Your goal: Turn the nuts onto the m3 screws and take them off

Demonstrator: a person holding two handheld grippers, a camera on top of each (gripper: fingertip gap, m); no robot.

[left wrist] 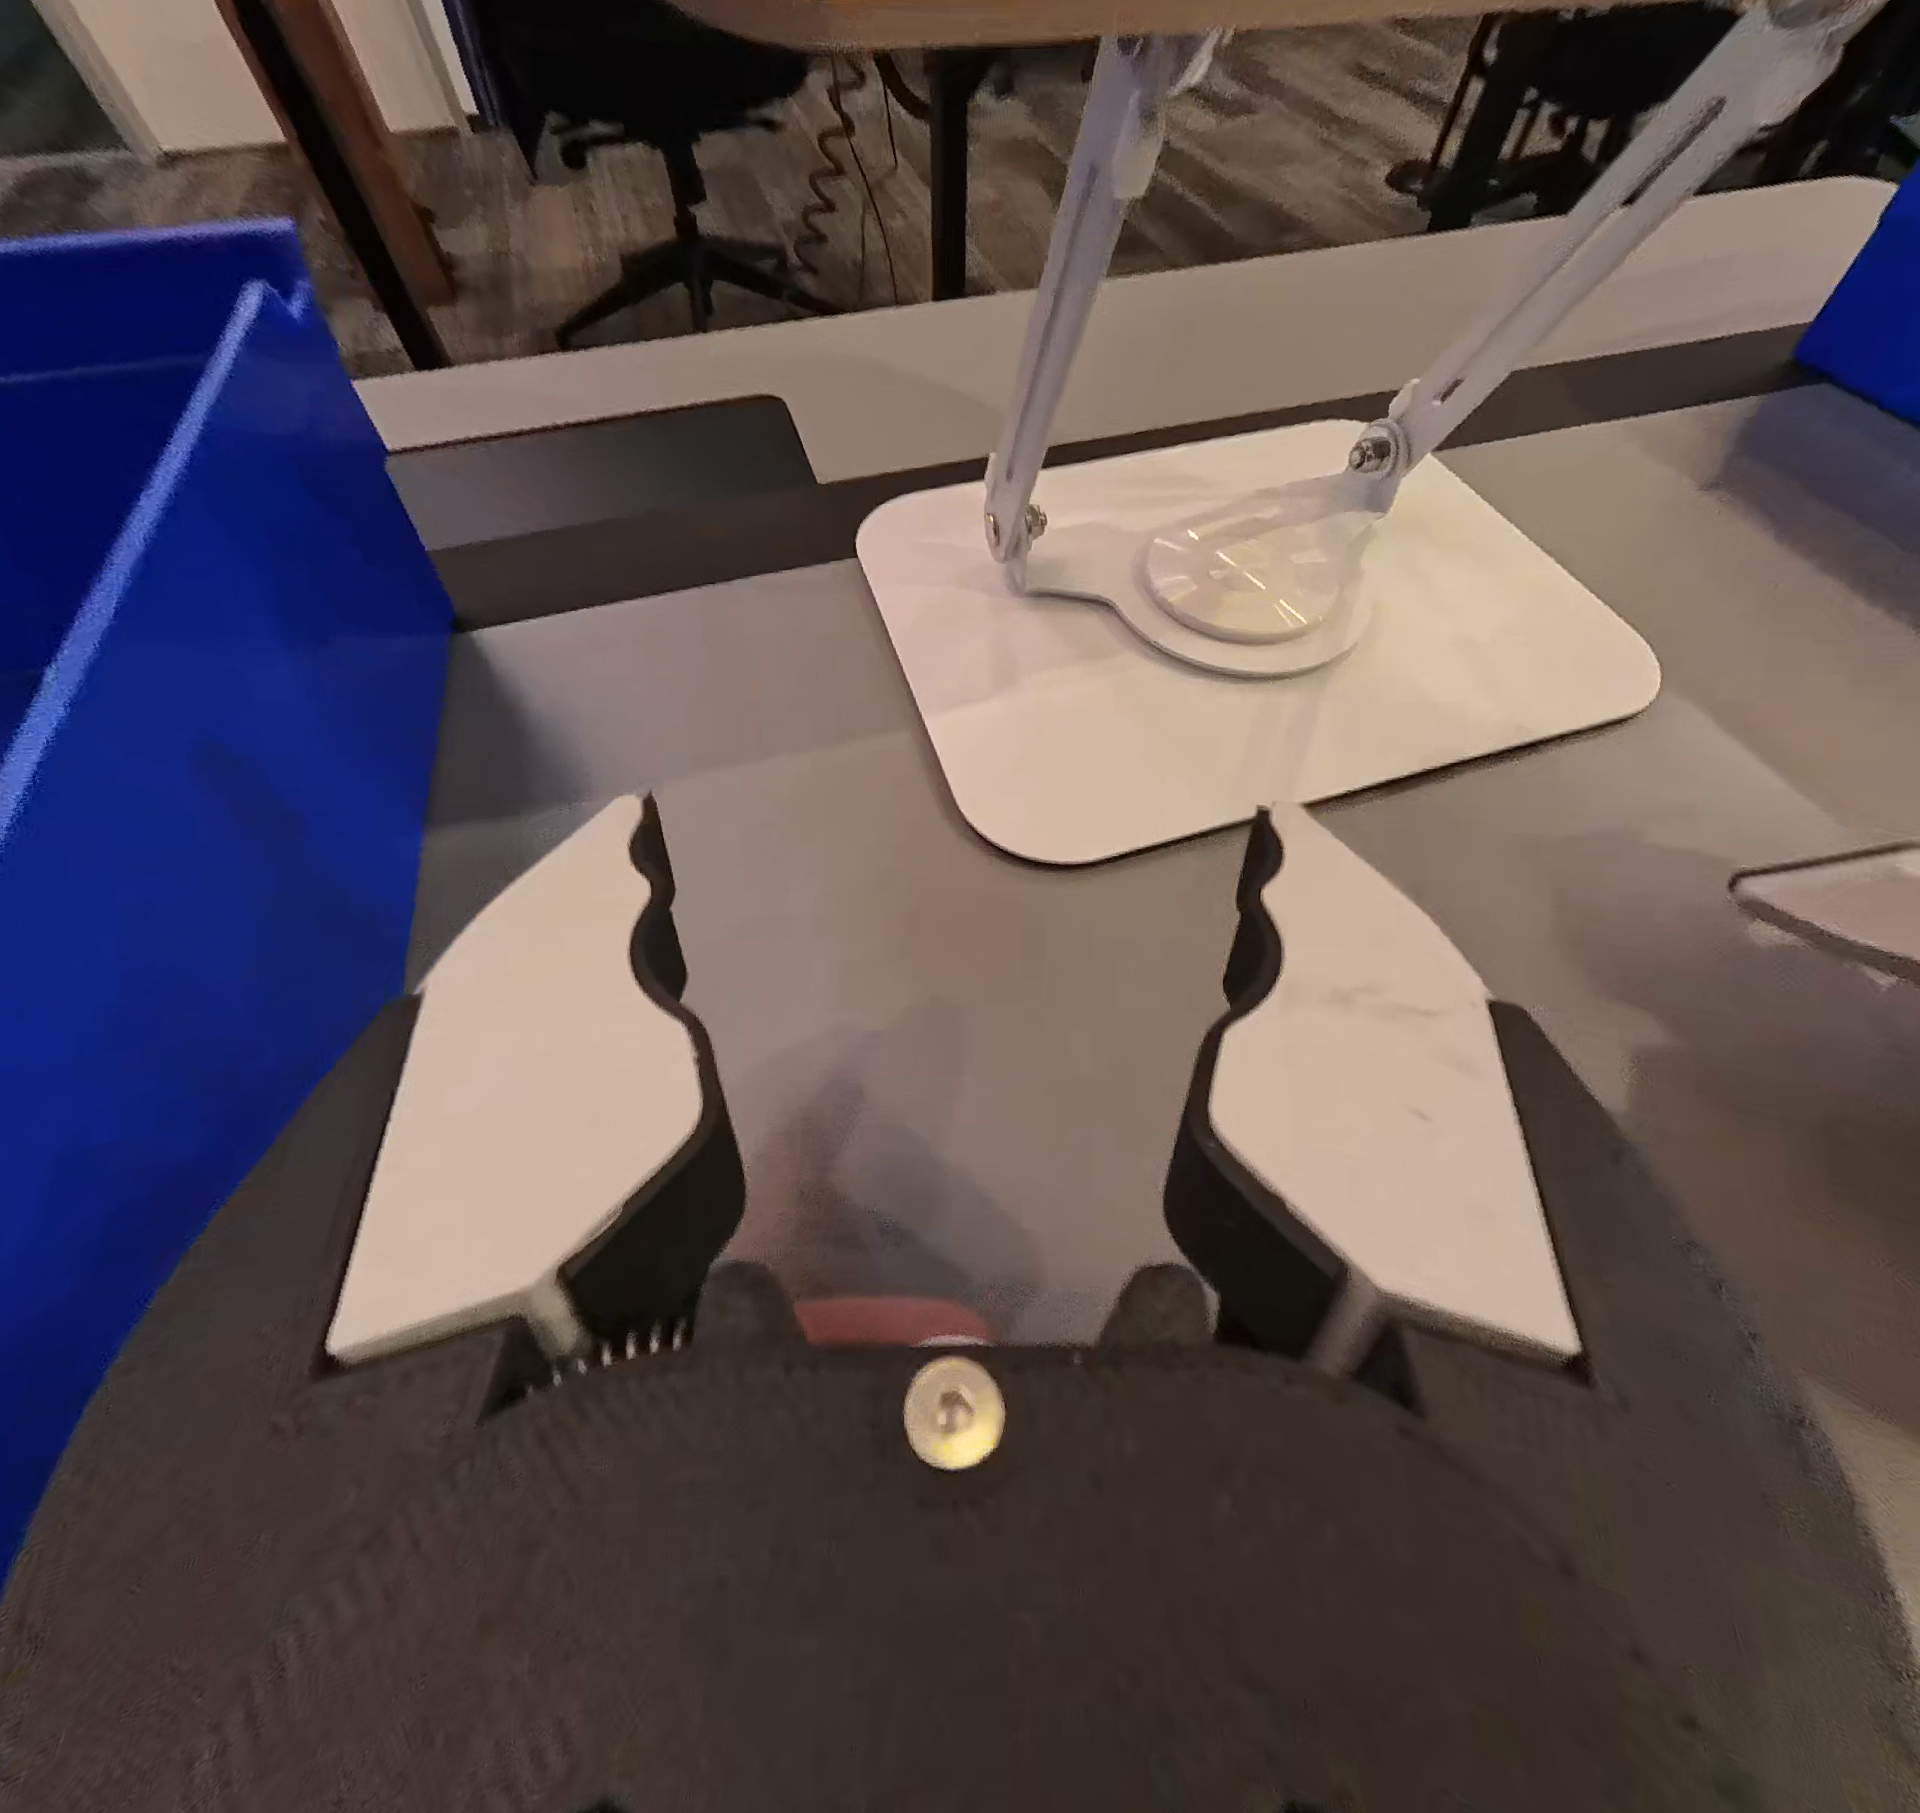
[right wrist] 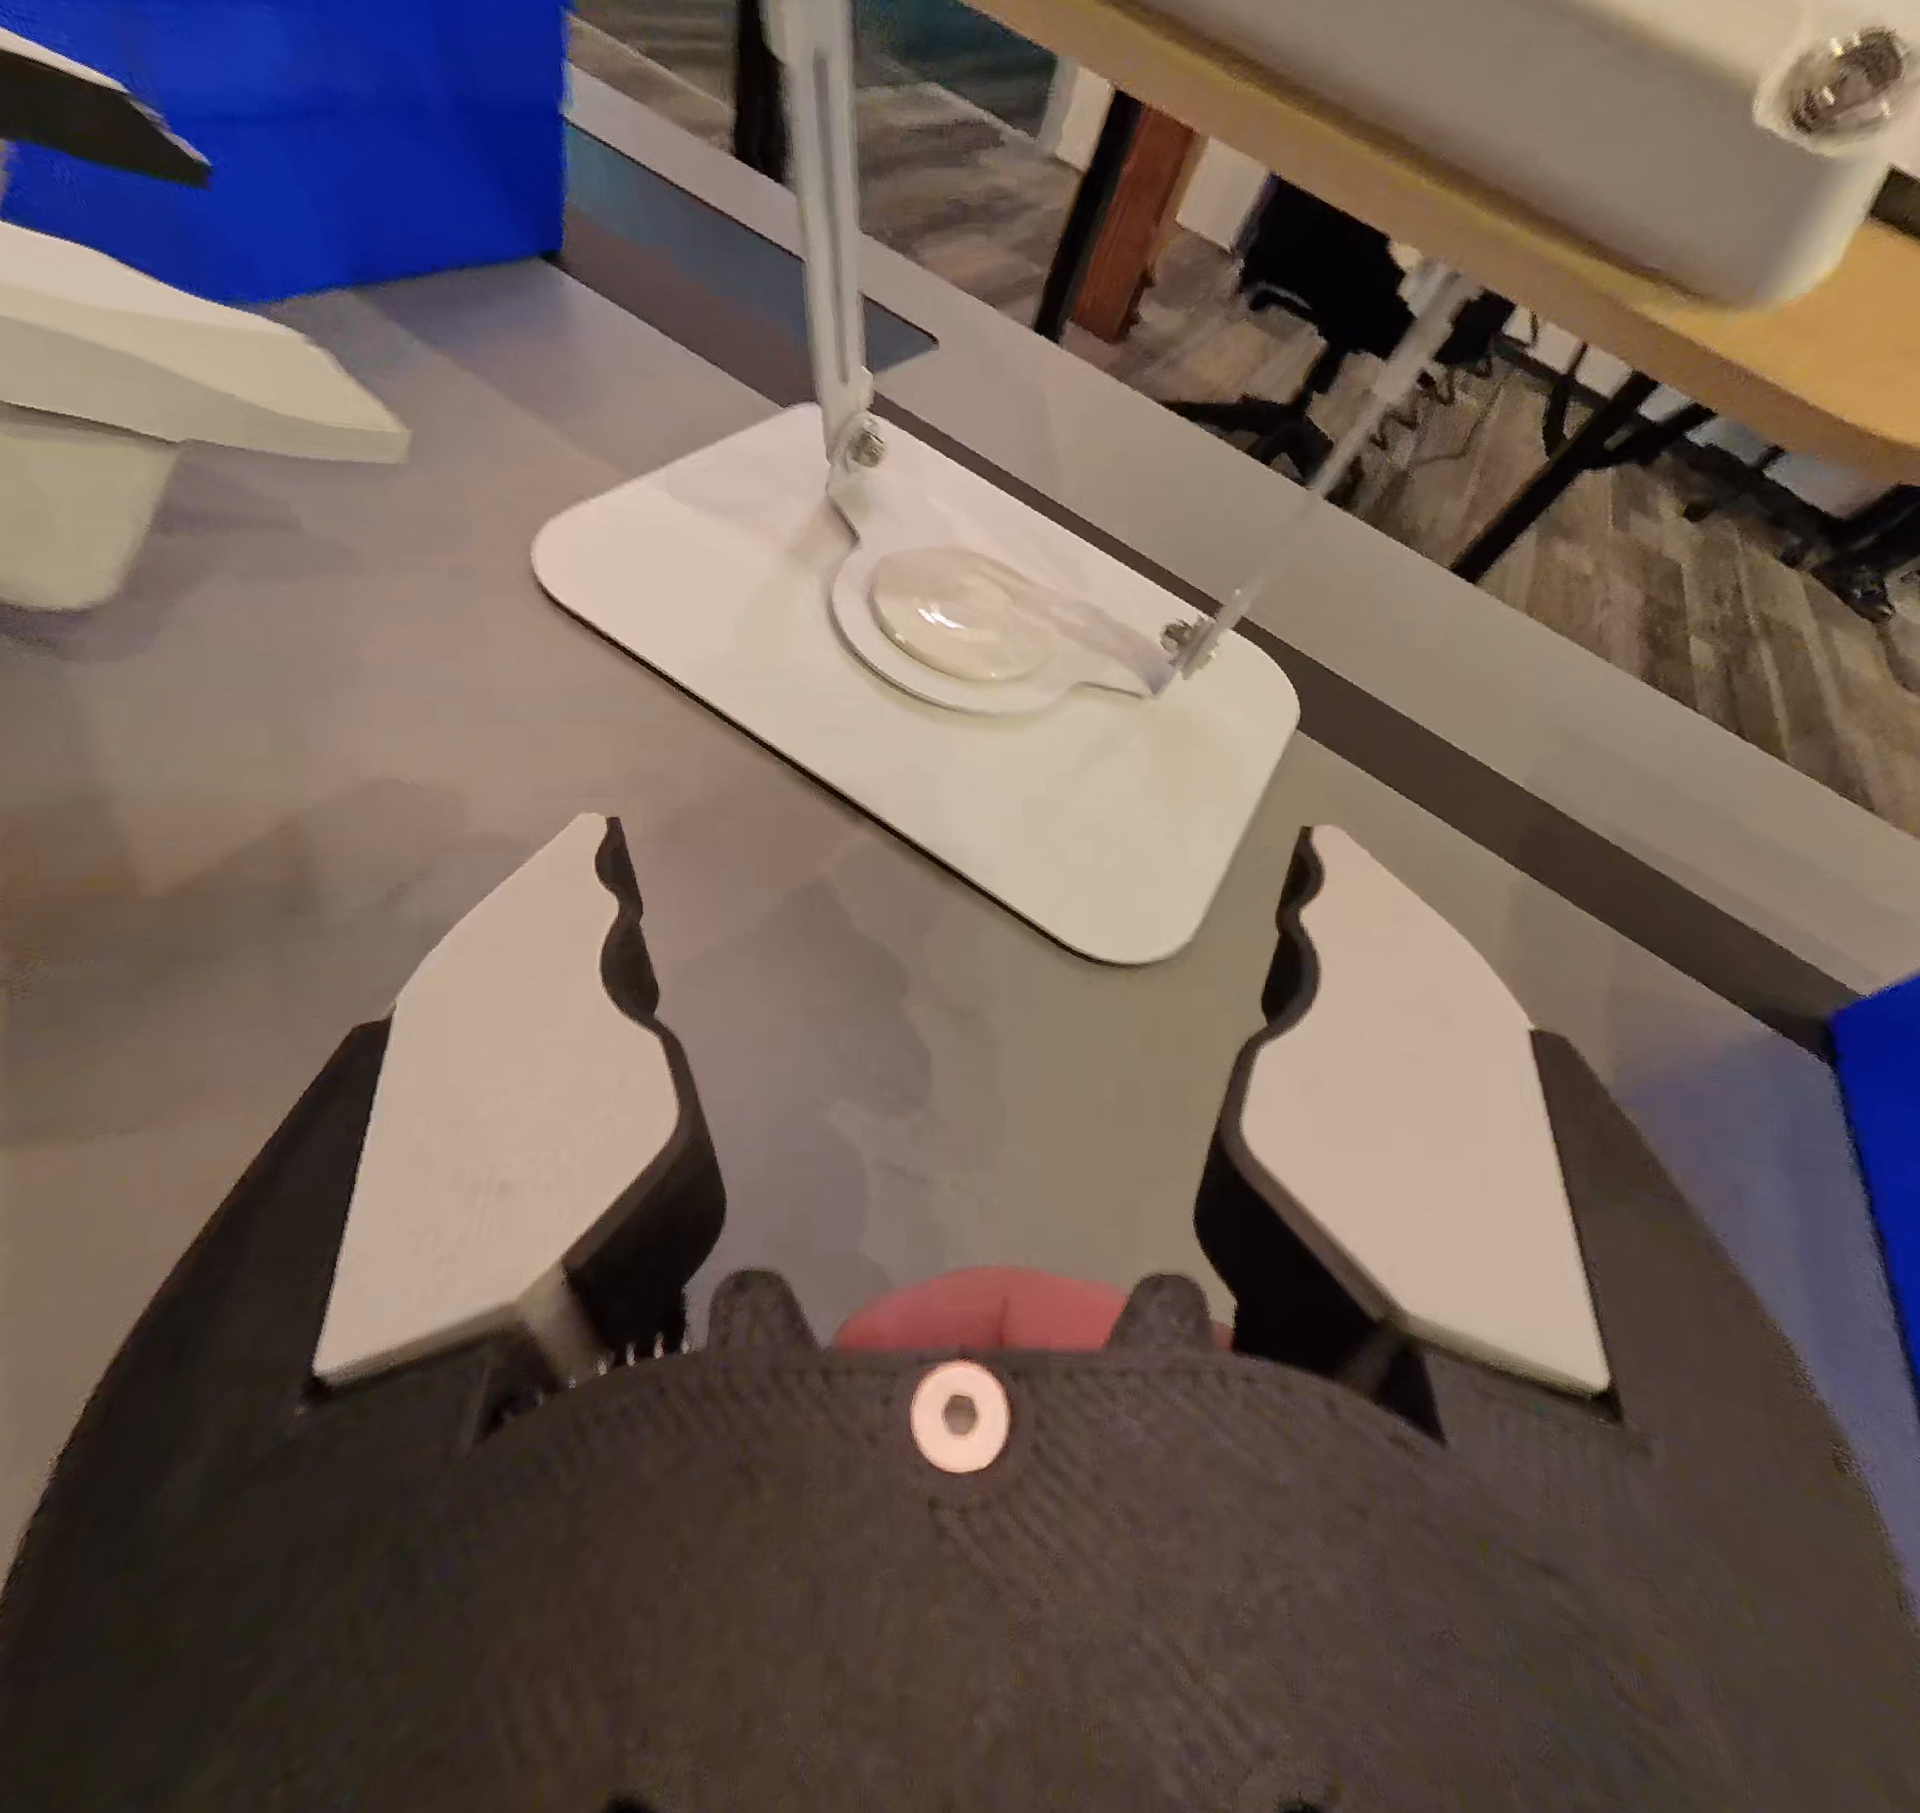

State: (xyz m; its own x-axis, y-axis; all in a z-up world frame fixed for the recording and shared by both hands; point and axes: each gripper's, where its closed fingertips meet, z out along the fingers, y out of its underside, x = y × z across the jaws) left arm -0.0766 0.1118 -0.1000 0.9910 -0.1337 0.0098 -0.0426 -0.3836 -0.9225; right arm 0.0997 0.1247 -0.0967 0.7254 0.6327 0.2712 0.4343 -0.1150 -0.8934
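My left gripper (left wrist: 956, 818) is open and empty, held above the grey table (left wrist: 935, 984). My right gripper (right wrist: 956, 833) is also open and empty above the same table (right wrist: 416, 724). No nuts or screws can be made out in either view. A white stand with a flat base plate (left wrist: 1351, 714) and two slanted arms (left wrist: 1081, 236) stands just beyond both grippers; it also shows in the right wrist view (right wrist: 1039, 807). The stand carries a white board (right wrist: 1455, 80) overhead with a metal fastener (right wrist: 1839, 85) at its corner. The left gripper's white fingers (right wrist: 156, 361) show at the left of the right wrist view.
A blue bin (left wrist: 156, 620) stands close on the left; it also shows in the right wrist view (right wrist: 291, 80). Another blue bin (left wrist: 1870, 319) sits at the right, its corner in the right wrist view (right wrist: 1881, 1088). A clear plate edge (left wrist: 1839, 901) lies at right. Beyond the table edge are office chairs and a wooden desk.
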